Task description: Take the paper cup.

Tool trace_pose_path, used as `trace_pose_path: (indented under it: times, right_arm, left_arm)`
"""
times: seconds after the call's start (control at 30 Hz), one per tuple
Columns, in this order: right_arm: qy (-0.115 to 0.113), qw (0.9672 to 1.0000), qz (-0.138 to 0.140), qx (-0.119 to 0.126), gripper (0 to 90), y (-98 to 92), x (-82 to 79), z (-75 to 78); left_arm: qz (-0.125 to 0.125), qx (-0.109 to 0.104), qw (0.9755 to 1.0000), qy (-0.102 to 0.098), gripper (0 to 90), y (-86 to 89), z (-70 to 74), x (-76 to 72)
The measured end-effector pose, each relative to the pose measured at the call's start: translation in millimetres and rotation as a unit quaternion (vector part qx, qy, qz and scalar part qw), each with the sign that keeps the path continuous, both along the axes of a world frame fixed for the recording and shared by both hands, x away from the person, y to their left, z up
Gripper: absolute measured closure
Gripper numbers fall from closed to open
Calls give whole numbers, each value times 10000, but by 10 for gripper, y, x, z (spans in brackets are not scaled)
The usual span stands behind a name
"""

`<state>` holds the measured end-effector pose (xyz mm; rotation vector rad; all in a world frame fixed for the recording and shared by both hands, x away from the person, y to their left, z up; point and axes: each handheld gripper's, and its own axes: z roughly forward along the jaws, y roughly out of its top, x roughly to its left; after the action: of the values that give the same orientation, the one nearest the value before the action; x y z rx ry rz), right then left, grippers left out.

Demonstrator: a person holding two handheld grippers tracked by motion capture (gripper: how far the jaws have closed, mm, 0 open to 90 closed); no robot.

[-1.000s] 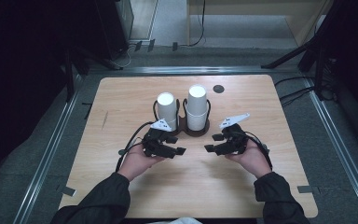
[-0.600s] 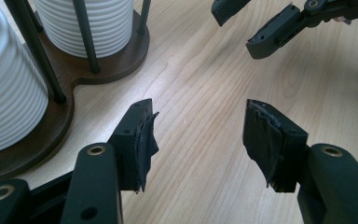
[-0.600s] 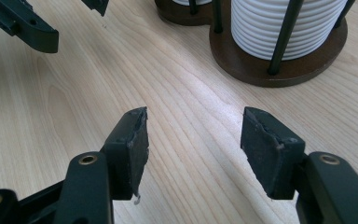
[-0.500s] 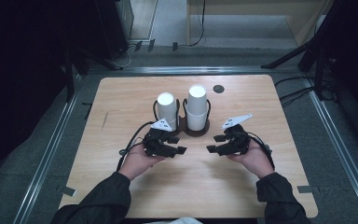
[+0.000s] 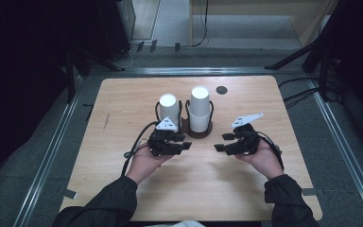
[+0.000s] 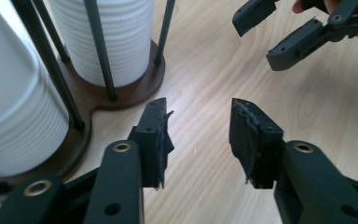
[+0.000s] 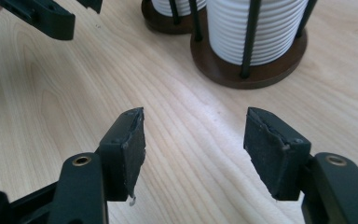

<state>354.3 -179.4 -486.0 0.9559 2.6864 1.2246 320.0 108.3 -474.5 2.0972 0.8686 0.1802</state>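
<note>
Left gripper [image 5: 187, 144] and right gripper [image 5: 219, 142] face each other, fingers apart.

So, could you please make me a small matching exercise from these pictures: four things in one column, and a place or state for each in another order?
Things:
1. left gripper
2. taller cup stack
3. dark round spot
4. holder base

Descriptions:
A. brown wood under the cups
B. open, holding nothing
C. on the table behind the cups
D. white, standing between thin black rods

Pairs: 1-B, 2-D, 3-C, 4-A

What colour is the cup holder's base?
Dark brown base, clearest in the right gripper view.
</note>
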Motion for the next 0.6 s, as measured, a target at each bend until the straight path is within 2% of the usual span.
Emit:
trace_pose_path:
  times: [0.17,0.3,0.4,0.47,0.5,0.6]
  right_arm:
    - [-136,9999,-35,29,377,-60,73,141]
    - [-207,9998,-47,54,364,-79,143,242]
    - [-197,9996,-50,186,360,-93,199,300]
    - [-223,9996,-88,175,359,-92,236,342]
    - [-257,9995,-86,157,357,-87,253,363]
    - [-321,9994,-103,96,346,-73,306,431]
  left_arm:
    - [157,-35,9999,45,640,-99,30,72]
    - [320,-37,9995,-37,697,-159,55,132]
    - [483,-77,9988,-62,710,-234,69,165]
    - [549,-24,9984,-121,720,-266,73,172]
    - [676,-127,9976,-113,733,-306,66,202]
    - [809,-246,9964,-71,775,-341,56,252]
